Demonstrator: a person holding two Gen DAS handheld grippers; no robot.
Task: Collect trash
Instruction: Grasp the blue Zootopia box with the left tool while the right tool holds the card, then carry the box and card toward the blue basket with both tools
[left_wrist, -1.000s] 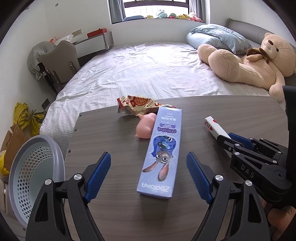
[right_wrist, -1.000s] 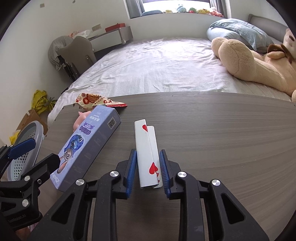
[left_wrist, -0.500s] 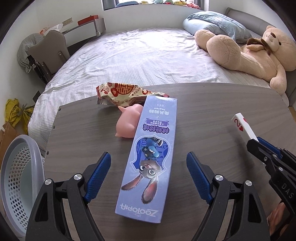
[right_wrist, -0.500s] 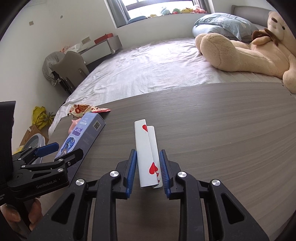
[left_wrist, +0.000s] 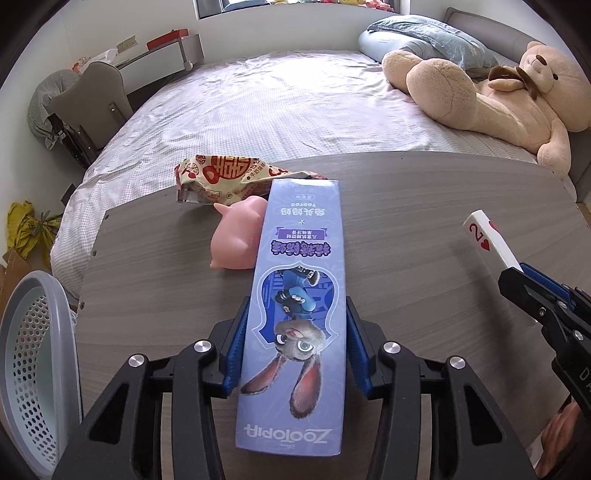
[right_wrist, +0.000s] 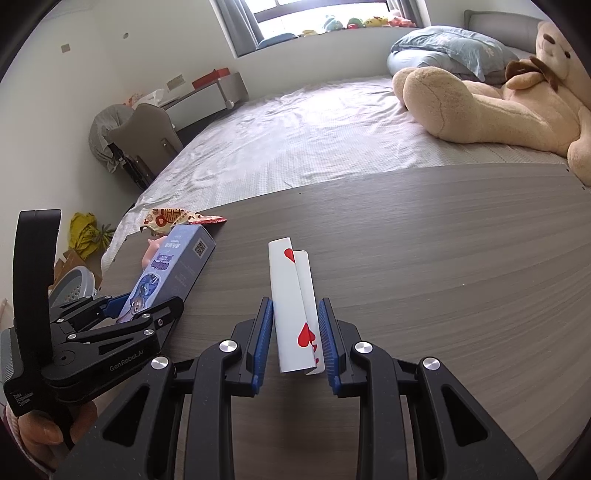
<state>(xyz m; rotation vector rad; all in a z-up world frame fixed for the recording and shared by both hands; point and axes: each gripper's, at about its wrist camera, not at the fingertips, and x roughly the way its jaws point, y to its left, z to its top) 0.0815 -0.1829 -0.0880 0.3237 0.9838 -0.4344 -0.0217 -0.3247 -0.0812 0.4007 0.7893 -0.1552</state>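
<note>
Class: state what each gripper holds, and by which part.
Left gripper clamps the blue box's long sides near its lower end. Right gripper pinches the folded playing card at its near end.

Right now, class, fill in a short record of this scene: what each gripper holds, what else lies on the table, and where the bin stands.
left gripper: jaws just closed onto the blue Zootopia box
right gripper: shut on folded playing card
also on table: snack wrapper, pink toy pig beside the box
basket: past the table's left edge, lower
</note>
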